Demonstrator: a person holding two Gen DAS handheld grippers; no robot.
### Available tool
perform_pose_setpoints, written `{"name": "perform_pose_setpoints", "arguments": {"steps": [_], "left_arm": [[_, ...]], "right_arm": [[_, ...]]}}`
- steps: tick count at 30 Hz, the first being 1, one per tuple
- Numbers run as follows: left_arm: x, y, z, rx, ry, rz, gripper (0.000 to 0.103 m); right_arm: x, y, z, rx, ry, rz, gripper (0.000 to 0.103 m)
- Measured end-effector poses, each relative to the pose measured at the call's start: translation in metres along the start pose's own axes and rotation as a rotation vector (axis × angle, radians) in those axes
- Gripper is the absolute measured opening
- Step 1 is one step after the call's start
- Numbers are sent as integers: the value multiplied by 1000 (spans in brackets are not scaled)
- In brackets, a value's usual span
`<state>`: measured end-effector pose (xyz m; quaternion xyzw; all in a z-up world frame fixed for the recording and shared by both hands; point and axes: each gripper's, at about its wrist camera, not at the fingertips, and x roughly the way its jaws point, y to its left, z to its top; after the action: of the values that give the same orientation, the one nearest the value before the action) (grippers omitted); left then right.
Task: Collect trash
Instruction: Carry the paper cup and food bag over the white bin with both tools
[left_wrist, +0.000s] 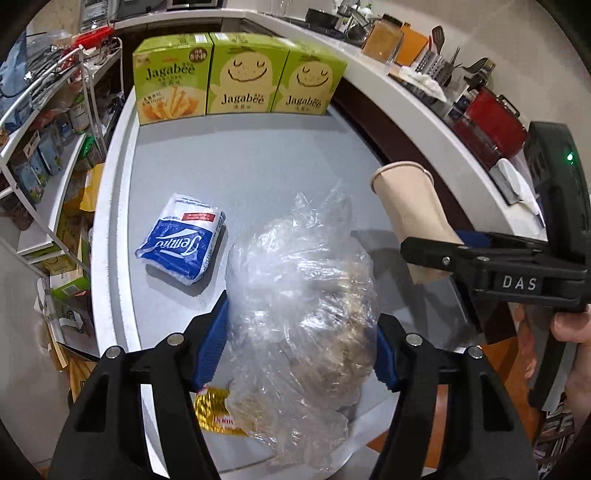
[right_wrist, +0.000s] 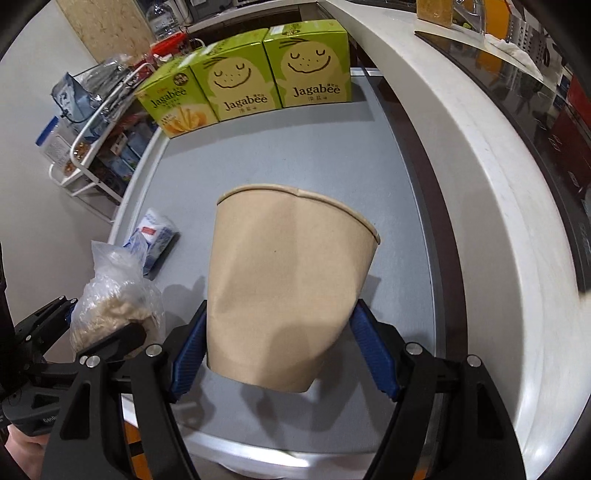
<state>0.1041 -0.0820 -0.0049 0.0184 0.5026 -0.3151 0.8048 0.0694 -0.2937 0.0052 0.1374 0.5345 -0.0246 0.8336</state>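
My left gripper (left_wrist: 299, 332) is shut on a crumpled clear plastic bag (left_wrist: 299, 295) with brownish stuff inside, held above the grey table (left_wrist: 258, 162). The bag also shows in the right wrist view (right_wrist: 114, 299). My right gripper (right_wrist: 280, 332) is shut on a tan paper cup (right_wrist: 288, 288), tilted with its rim away from me, above the table. The cup shows in the left wrist view (left_wrist: 413, 218), to the right of the bag. A blue and white tissue pack (left_wrist: 183, 243) lies on the table left of the bag. A gold wrapper (left_wrist: 214, 410) lies under the bag near the front edge.
Three green Jagabee boxes (left_wrist: 240, 77) stand in a row at the table's far end. A white counter (right_wrist: 480, 184) runs along the right side with kitchen tools and a red pot (left_wrist: 491, 129). A white wire rack (left_wrist: 48, 122) full of goods stands left.
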Motion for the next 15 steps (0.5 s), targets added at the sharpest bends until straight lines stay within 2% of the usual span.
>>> {"name": "perform_pose_setpoints", "arguments": {"steps": [15], "left_arm": [[-46, -12, -44, 2, -28, 27, 66]], "right_arm": [[-47, 17, -53, -57, -19, 96, 72]]}}
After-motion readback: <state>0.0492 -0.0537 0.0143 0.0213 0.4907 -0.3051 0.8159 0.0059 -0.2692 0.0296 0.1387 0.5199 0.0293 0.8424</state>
